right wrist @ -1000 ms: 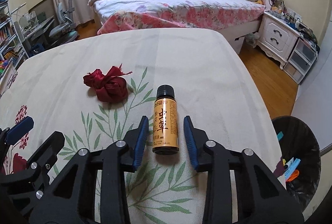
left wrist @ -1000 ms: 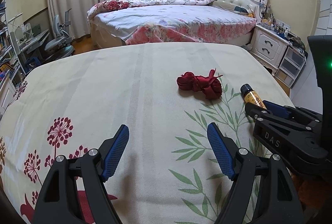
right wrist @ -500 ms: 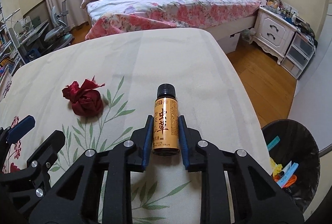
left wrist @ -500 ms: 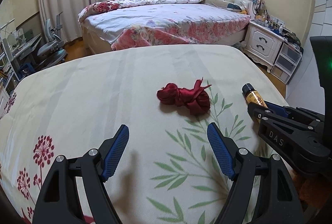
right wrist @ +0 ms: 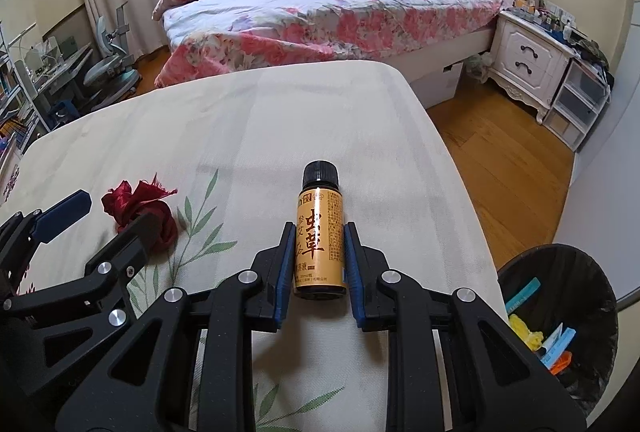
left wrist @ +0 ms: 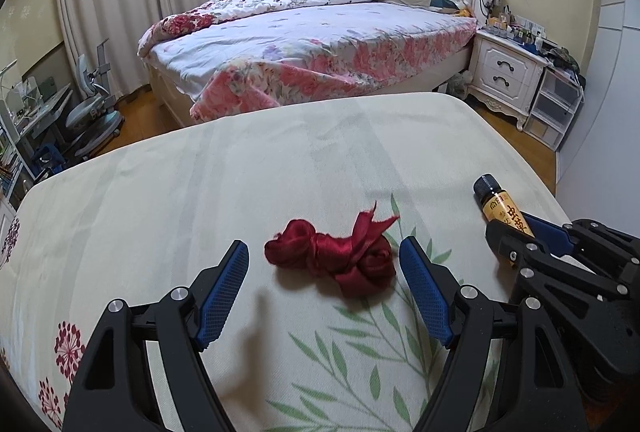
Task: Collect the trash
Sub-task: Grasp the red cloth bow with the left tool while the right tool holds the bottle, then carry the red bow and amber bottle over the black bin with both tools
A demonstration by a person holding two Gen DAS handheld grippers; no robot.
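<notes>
A crumpled red ribbon [left wrist: 336, 259] lies on the cream floral tablecloth [left wrist: 240, 183]. My left gripper [left wrist: 324, 258] is open, its blue fingertips on either side of the ribbon, not touching it. My right gripper [right wrist: 316, 232] is shut on a small orange-labelled bottle with a black cap [right wrist: 320, 228], which lies on its side. The bottle [left wrist: 502, 205] and the right gripper [left wrist: 520, 232] also show at the right of the left wrist view. The ribbon [right wrist: 140, 207] and the left gripper [right wrist: 112, 213] show at the left of the right wrist view.
A black trash bin [right wrist: 560, 312] with several bits of coloured rubbish stands on the floor beyond the table's right edge. A bed [left wrist: 320, 43] and a white nightstand [left wrist: 508, 71] stand behind the table. Wooden floor [right wrist: 500, 159] lies to the right.
My left gripper has moved forward and to the right until its fingers flank the red ribbon. My right gripper has closed on the bottle and lifted it slightly.
</notes>
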